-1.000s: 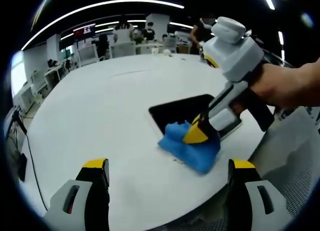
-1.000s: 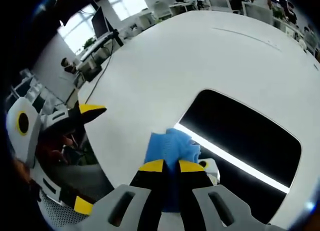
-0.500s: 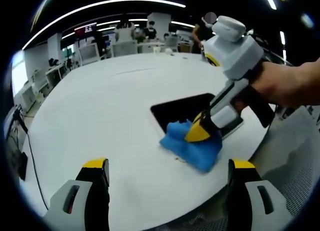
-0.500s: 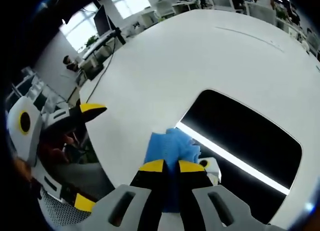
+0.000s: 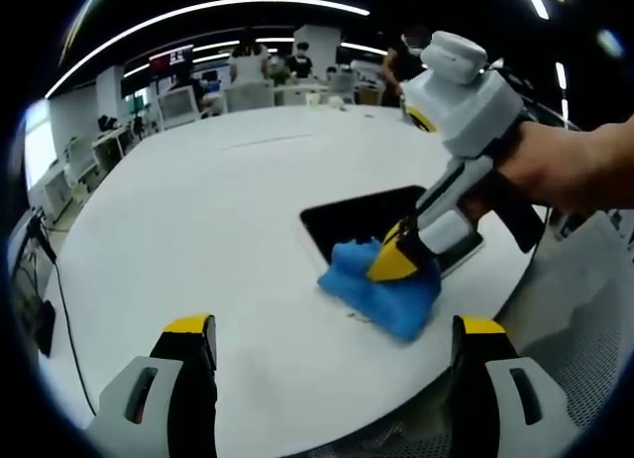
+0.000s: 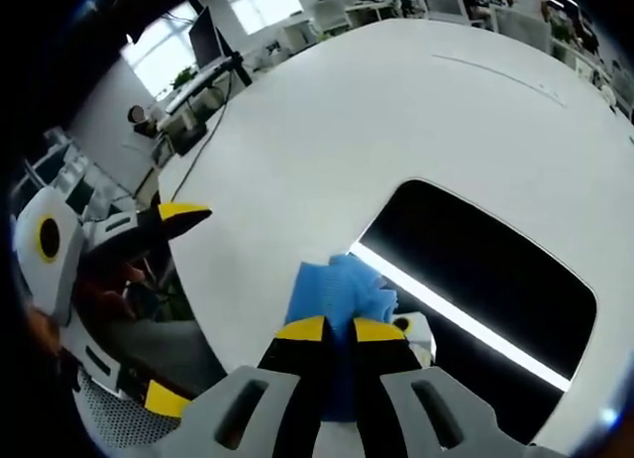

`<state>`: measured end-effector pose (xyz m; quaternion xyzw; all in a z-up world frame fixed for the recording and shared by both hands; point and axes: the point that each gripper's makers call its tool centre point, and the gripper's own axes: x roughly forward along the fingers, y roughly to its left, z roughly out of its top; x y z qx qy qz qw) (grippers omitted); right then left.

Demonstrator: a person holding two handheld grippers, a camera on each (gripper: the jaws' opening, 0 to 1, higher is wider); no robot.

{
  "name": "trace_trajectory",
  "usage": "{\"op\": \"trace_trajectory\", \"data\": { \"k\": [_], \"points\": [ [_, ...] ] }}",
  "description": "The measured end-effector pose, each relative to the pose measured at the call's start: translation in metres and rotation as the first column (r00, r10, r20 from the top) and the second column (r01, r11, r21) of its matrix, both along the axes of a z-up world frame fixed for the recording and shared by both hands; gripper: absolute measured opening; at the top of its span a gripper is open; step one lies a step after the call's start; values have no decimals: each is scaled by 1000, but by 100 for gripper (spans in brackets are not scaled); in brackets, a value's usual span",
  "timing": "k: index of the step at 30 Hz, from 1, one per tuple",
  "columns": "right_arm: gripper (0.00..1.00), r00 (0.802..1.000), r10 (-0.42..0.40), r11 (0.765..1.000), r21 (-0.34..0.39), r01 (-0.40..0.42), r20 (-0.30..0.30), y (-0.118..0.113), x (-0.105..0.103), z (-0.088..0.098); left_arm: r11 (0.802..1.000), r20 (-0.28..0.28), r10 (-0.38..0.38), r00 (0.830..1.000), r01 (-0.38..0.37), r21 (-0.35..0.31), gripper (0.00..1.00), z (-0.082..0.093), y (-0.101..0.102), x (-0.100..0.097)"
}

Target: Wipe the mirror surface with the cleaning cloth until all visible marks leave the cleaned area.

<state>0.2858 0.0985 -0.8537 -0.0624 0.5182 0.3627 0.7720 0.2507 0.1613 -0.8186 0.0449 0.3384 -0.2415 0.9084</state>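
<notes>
One mirror (image 6: 495, 275) lies flat on the white round table (image 5: 198, 230), near the table's edge, a dark rounded rectangle that reflects a bright ceiling light as a diagonal white streak. No smears or spots can be made out on its glass in the right gripper view, though the reflection and the fisheye blur could well hide faint ones. The blue cleaning cloth (image 6: 337, 294) is bunched at one corner of the mirror, lying partly on the glass and partly on the table beside it. Judging by that, the wipe is at an early stage or working one corner: most of the dark surface lies away from the cloth and would have to be covered before the job could be called done.

The right gripper (image 6: 337, 329) has its yellow-tipped jaws pressed together on the cloth, pinching a fold and bearing it down at the mirror's corner; a hand (image 5: 565, 171) holds it from the side in the left gripper view. The left gripper (image 5: 332, 329) hangs back over bare table, jaws spread wide, holding nothing.
</notes>
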Motion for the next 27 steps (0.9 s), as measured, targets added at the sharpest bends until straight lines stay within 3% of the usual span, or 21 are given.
{"op": "trace_trajectory", "data": {
  "k": [27],
  "points": [
    [3,1000,29,1000,-6,-29,-2,3,19,0,999,14,36,999,-36,1,99,1,7,4]
  ]
}}
